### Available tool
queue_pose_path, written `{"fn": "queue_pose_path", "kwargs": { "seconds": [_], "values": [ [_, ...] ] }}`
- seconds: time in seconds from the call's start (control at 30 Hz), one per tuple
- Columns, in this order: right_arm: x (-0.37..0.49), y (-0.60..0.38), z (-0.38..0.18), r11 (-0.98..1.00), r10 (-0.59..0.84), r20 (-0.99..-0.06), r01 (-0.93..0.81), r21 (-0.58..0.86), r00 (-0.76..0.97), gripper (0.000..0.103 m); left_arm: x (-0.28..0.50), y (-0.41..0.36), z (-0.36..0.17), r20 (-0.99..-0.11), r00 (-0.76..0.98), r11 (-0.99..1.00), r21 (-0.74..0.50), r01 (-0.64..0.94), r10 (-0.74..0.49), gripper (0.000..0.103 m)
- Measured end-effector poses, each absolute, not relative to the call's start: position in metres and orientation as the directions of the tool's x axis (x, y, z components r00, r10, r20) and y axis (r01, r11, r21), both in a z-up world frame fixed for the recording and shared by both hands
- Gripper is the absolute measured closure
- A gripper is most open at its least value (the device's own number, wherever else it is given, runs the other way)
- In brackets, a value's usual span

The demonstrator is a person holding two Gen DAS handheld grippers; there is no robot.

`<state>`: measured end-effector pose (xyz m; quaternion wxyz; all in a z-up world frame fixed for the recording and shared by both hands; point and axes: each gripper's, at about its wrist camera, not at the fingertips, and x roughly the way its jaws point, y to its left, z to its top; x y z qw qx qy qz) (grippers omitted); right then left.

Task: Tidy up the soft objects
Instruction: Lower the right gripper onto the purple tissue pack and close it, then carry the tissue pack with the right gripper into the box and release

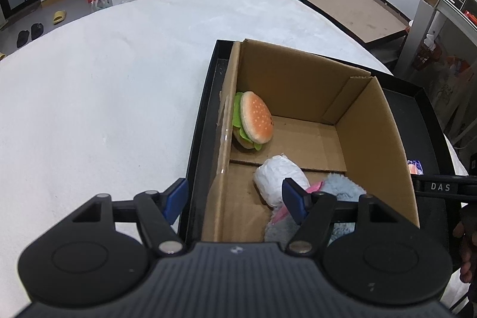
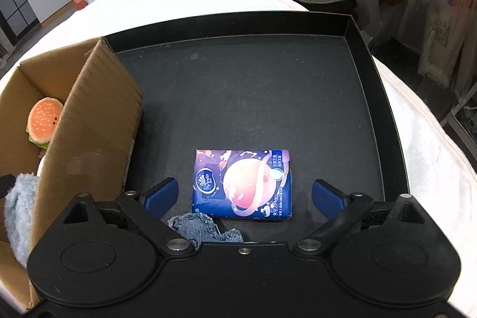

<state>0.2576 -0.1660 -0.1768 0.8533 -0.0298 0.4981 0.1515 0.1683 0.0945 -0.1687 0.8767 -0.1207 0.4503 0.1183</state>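
Note:
A cardboard box (image 1: 381,145) stands in a black tray (image 1: 199,124). Inside it lie a plush burger (image 1: 253,121), a white wrapped bundle (image 1: 278,178) and a blue-grey fluffy toy (image 1: 337,189). My left gripper (image 1: 235,201) is open and empty, straddling the box's left wall. In the right wrist view the box (image 2: 89,121) is at left, with the burger (image 2: 43,118) and fluffy toy (image 2: 19,207) showing. A blue tissue pack (image 2: 243,184) lies on the tray floor (image 2: 253,97). My right gripper (image 2: 244,198) is open, just above the pack. A denim scrap (image 2: 205,231) lies under it.
The tray sits on a white cloth-covered table (image 1: 98,85). A brown-topped table (image 1: 348,5) stands behind. Shelving and hanging bags (image 2: 441,29) are at right. The other gripper's arm (image 1: 444,187) crosses the tray's right side.

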Motion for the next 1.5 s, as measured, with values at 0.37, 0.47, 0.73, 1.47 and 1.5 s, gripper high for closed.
{"fn": "queue_pose_path", "kwargs": {
  "seconds": [0.37,0.47,0.73,1.47,1.5],
  "values": [
    [0.254,-0.166,-0.181,0.955,0.206,-0.865,-0.287,0.075,0.458,0.033,0.169,0.096,-0.17,-0.819,0.565,0.942,-0.107,-0.317,0.097,0.035],
    [0.251,-0.168,-0.176,0.956,0.216,-0.858,-0.281,0.088,0.466,0.033,0.168,0.096,-0.17,-0.819,0.565,0.942,-0.107,-0.319,0.098,0.035],
    [0.244,-0.172,-0.157,0.957,0.219,-0.839,-0.276,0.086,0.498,0.033,0.164,0.097,-0.167,-0.814,0.573,0.94,-0.115,-0.32,0.096,0.035],
    [0.219,-0.153,-0.097,0.952,0.234,-0.774,-0.3,0.06,0.589,0.033,0.15,0.105,-0.158,-0.787,0.612,0.934,-0.161,-0.319,0.073,0.036],
    [0.218,-0.151,-0.095,0.95,0.237,-0.77,-0.306,0.057,0.593,0.033,0.15,0.106,-0.158,-0.787,0.613,0.933,-0.166,-0.319,0.069,0.036]
  ]
}}
